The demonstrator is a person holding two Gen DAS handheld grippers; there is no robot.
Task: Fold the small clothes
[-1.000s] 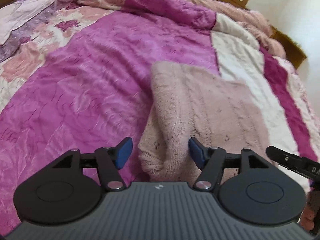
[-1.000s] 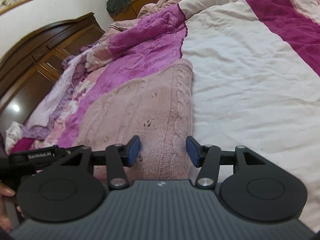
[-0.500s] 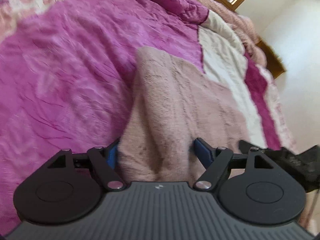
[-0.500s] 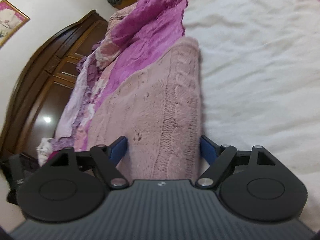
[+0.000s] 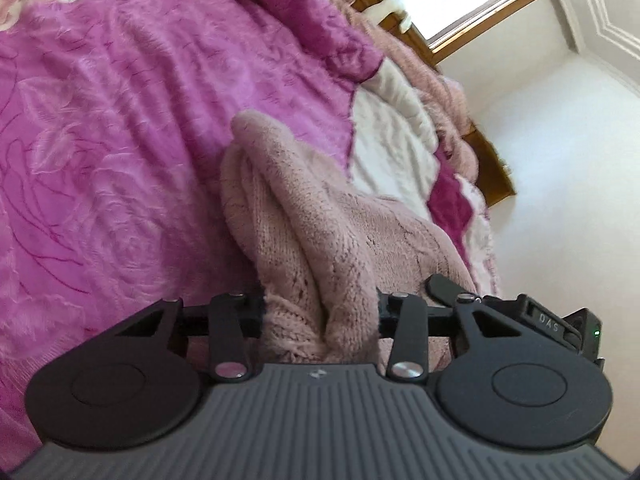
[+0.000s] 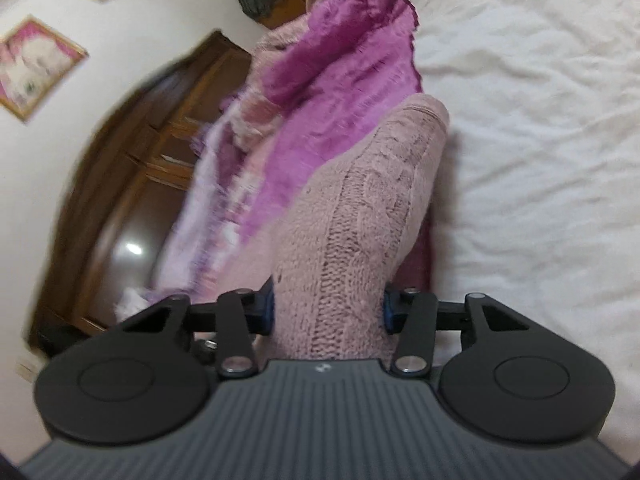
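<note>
While both my left gripper (image 5: 320, 312) and right gripper (image 6: 328, 312) pinch the near corners of the pink knitted sweater (image 5: 320, 220) lifted off the bed (image 5: 100, 120), I judge it soft, floppy and stretchy, best held by its thick edges.

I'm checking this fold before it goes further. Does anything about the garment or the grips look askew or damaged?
Nothing looks damaged. The pale pink cable-knit sweater is bunched and lifted off the magenta and cream bedspread, pinched in both the left gripper and the right gripper. That is normal mid-fold.
</note>
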